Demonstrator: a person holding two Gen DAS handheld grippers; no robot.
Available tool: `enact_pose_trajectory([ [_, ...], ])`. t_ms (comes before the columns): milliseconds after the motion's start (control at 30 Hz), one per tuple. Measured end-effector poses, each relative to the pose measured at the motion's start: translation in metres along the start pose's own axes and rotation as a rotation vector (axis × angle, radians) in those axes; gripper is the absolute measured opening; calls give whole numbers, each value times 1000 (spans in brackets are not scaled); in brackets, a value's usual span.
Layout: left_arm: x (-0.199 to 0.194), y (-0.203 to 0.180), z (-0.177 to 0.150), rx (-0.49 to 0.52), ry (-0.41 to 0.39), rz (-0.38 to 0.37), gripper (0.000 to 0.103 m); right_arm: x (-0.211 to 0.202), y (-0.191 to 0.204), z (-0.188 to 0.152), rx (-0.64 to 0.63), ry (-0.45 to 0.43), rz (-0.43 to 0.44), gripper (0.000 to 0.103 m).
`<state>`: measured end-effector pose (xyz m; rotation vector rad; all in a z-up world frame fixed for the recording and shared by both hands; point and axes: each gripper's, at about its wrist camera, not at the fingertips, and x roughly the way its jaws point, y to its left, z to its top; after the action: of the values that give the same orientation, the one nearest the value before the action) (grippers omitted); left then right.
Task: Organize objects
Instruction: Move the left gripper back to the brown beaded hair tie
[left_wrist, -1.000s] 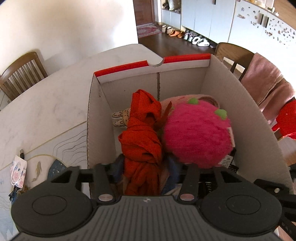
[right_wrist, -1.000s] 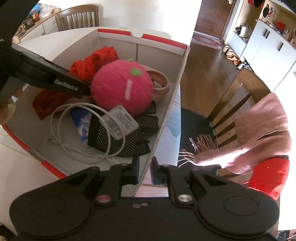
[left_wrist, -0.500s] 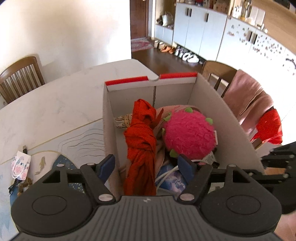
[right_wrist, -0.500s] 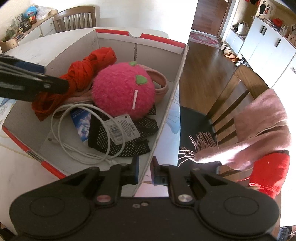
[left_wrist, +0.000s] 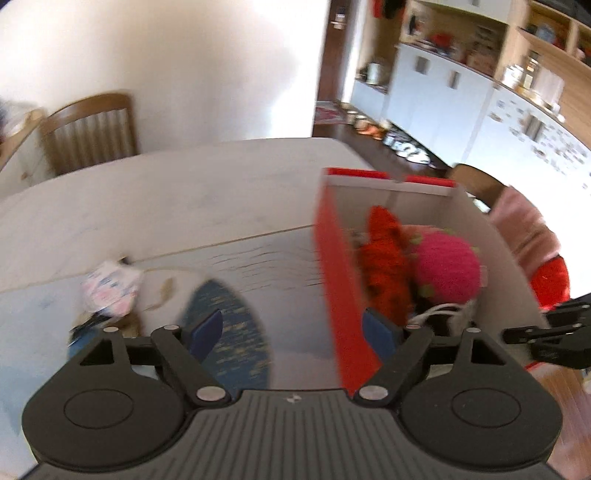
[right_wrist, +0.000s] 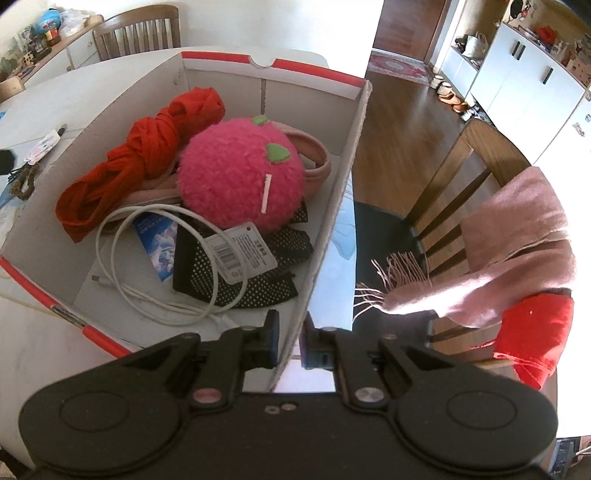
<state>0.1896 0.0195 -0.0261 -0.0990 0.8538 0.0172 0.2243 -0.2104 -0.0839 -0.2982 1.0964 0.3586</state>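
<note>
Between the right gripper's (right_wrist: 288, 341) pads sits the near-right wall of the cardboard box (right_wrist: 332, 206): jaws nearly shut, pinching that thin wall edge, so the R hand pins the box in place. Just ahead and left of it, inside the box, lie a white cable (right_wrist: 122, 266), a black dotted fabric piece (right_wrist: 236, 280), a pink plush ball (right_wrist: 240, 177) w/ a tag, and further left a knotted red cloth (right_wrist: 147, 155).

The left gripper (left_wrist: 295, 328) is empty; its jaws have just been opening and now stand wide, nothing pressed by either pad. Its right finger overlaps the red outer wall of the box in view, its left finger hangs over a blue patterned mat (left_wrist: 229, 332) on the table (left_wrist: 184, 199). Picture is motion-blurred.

Next target is probably the small patterned packet (left_wrist: 110, 288), lying loose on the table ahead and to the left of the L gripper, w/ a dark item just below it, too blurred to name. Packet's long axis can't be read. L hand is clearly the nearer one; R is busy on the box and on the far side. So the coming move likely calls for a swing leftward and down, away from the box, before closing.
</note>
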Motion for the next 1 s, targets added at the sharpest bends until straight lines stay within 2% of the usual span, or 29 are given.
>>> enact_pose_trajectory([
  [200,-3,58,-22,-121,4,64,83,1,2,0,9,15,-16,10],
  [333,-4,88,-34,-165,4,100,83,2,5,2,2,23,-29,10],
  [400,-4,100,-39,-181,5,108,89,2,6,3,1,27,-36,10],
  [567,2,122,-45,-221,7,123,93,4,6,3,9,35,-41,10],
  [667,11,134,-44,-238,11,165,99,5,6,4,13,42,-47,10],
  [800,27,151,-42,-295,41,184,99,7,6,5,20,49,-52,10],
  [1000,55,172,-43,-313,95,278,99,11,5,5,33,63,-57,11],
])
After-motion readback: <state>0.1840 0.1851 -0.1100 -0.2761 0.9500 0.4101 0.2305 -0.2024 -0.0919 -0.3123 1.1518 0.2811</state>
